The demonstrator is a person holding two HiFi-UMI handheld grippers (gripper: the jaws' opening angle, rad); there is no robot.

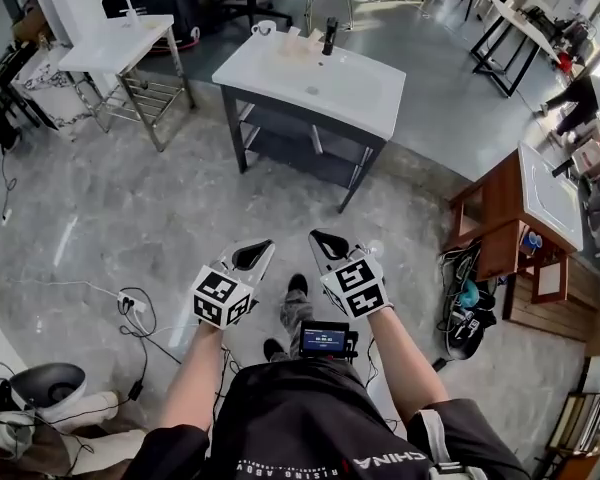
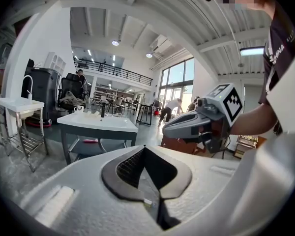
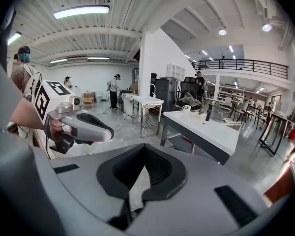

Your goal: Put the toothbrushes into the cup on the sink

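Note:
The white sink [image 1: 365, 93] on its dark frame stands a few steps ahead of me. A white cup [image 1: 264, 28] sits at its back left corner, and a black faucet [image 1: 329, 36] stands at the back middle. Some small pale items [image 1: 292, 48] lie between them, too small to tell as toothbrushes. My left gripper [image 1: 255, 256] and right gripper [image 1: 328, 245] are held side by side at waist height over the floor, far from the sink. Both are shut with nothing between the jaws. The cup [image 2: 79, 109] and faucet [image 2: 103, 109] also show in the left gripper view.
A second white basin on a wire stand [image 1: 120, 43] is at the left. A wooden vanity [image 1: 540, 203] stands at the right with bags and cables [image 1: 465, 303] at its foot. A power strip and cord [image 1: 132, 306] lie on the grey floor. A pink item [image 2: 90, 141] lies on the sink's lower shelf.

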